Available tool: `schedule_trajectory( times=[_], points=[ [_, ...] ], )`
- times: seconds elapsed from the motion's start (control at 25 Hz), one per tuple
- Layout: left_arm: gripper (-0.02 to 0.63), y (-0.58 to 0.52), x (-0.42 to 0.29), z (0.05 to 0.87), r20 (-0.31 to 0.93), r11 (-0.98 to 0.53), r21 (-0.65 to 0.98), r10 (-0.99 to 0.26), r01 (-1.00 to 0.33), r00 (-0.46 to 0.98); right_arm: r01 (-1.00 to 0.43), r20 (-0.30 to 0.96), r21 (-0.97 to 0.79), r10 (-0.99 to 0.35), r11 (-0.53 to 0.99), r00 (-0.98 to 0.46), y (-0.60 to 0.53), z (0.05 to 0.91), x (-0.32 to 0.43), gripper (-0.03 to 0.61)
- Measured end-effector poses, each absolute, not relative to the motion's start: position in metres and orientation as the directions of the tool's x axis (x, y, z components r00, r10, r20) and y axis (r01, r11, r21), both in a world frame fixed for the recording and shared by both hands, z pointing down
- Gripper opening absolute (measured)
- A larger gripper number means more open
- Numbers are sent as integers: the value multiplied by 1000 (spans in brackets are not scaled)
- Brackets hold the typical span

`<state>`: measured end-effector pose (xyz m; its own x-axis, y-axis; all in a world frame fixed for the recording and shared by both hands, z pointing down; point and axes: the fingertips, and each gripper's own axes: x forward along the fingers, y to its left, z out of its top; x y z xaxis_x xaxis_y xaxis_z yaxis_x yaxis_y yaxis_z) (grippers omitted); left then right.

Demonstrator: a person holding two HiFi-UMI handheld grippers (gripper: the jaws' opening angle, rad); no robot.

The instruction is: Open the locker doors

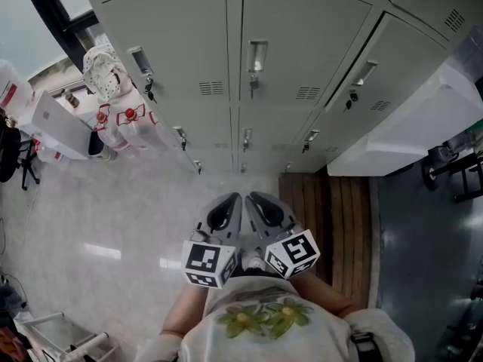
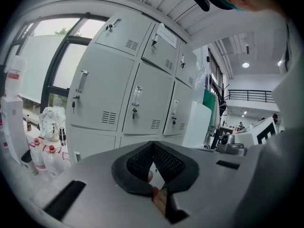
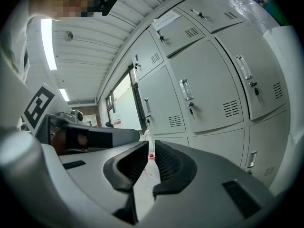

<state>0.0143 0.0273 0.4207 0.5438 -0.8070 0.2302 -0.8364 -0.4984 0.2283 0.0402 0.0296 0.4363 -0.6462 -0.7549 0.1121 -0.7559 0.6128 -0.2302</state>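
The left claw (image 2: 153, 144) was closed. Its 2 black ribbed pads (image 2: 137, 163) met at the tips and held nothing. Below the tips the pads spread apart, and a small pinkish and red shape (image 2: 159, 196) showed in that gap; what it was could not be made out. The right claw (image 3: 150, 144) was closed as well, with only a thin slit between its dark ribbed pads (image 3: 168, 163) and nothing gripped.

Both claws were held side by side close to the person's chest, their tips near each other. They pointed toward the pale grey metal locker doors (image 1: 302, 51), well apart from them and touching none. Every door in view was shut. Each had an upright metal handle (image 1: 257, 55), and a bunch of keys (image 1: 149, 90) hung from the lock of 1 left-hand door.

In the head view the top row of doors was cut off by the upper edge, and the lowest doors were so foreshortened that their handles were tiny. A white boxy unit (image 1: 407, 138) hid the lower right part of the lockers. The 2 black-and-white marker cubes (image 1: 207, 264) covered the hands holding the claws.

At the left, clear plastic bottles with red caps (image 1: 121, 119) stood on the glossy pale floor (image 1: 113, 217) beside the lockers. A brown slatted wooden board (image 1: 339, 225) lay before the right-hand doors.
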Motion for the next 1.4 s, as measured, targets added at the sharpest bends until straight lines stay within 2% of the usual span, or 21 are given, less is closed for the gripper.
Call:
schedule_trajectory(
  times=[0.32, 0.44, 0.52, 0.96, 1.4],
  points=[
    [29, -27, -17, 437, 253, -553, 252, -754, -794, 606, -809, 174, -237, -796, 538, -580, -27, 457, 11, 38],
    [29, -43, -27, 443, 252, -578, 259, -733, -774, 632, -828, 210, -243, -806, 505, -553, -44, 471, 3, 108],
    [29, -52, -33, 448, 253, -593, 263, -719, -761, 647, -842, 227, -241, -816, 482, -532, -53, 480, 0, 120],
    [29, -83, -37, 476, 279, -633, 296, -659, -715, 699, -896, 312, -223, -842, 384, -439, -94, 521, 8, 133],
    [29, -110, -35, 503, 321, -628, 318, -634, -711, 703, -907, 363, -243, -835, 344, -414, -147, 570, 19, 138]
  ],
)
